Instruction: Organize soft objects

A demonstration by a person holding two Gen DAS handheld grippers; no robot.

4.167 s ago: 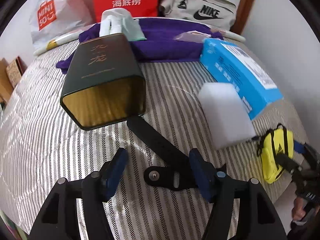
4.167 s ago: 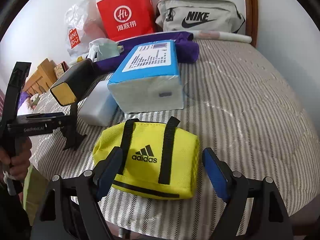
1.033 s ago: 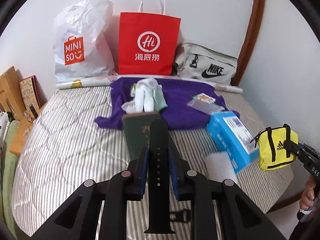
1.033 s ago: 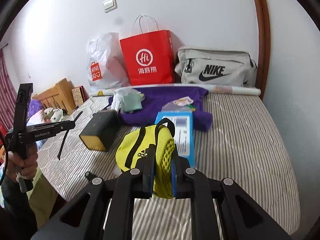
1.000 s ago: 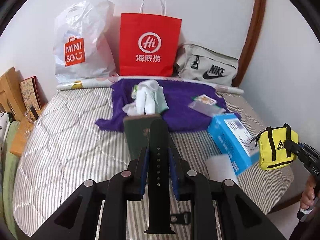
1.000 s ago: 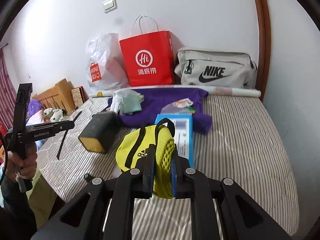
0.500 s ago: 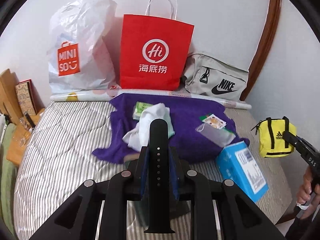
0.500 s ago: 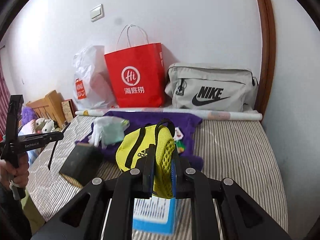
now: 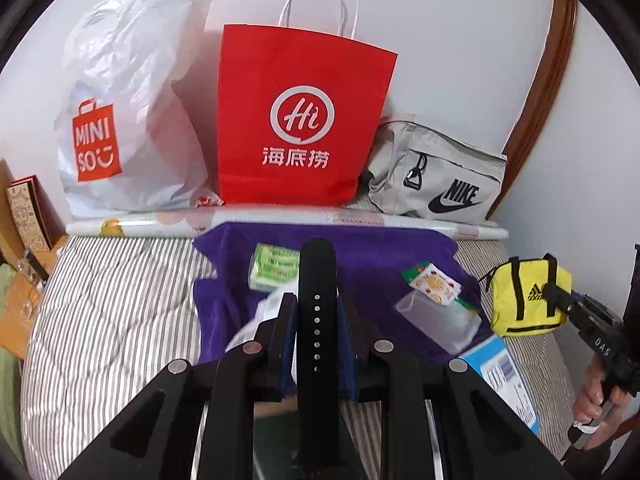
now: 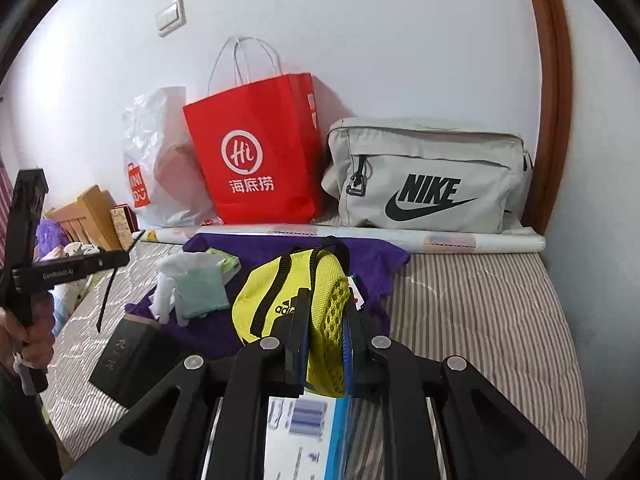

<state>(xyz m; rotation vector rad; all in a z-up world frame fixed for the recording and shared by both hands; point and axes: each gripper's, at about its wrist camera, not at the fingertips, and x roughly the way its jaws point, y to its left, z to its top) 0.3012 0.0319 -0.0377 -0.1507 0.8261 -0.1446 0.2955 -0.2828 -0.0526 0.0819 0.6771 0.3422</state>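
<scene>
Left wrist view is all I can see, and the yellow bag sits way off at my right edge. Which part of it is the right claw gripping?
Observer: The right claw is shut on the mesh end of the yellow bag, with the logo side turned toward the left of the right wrist view.
Operator: What shows directly below that claw?
Observer: The blue pack, with its printed label facing up, fills the space under the claw in the right wrist view.
Operator: How does my black strap look from over there?
Observer: The black strap hangs down from the left claw, and its lower end dangles loose.
</scene>
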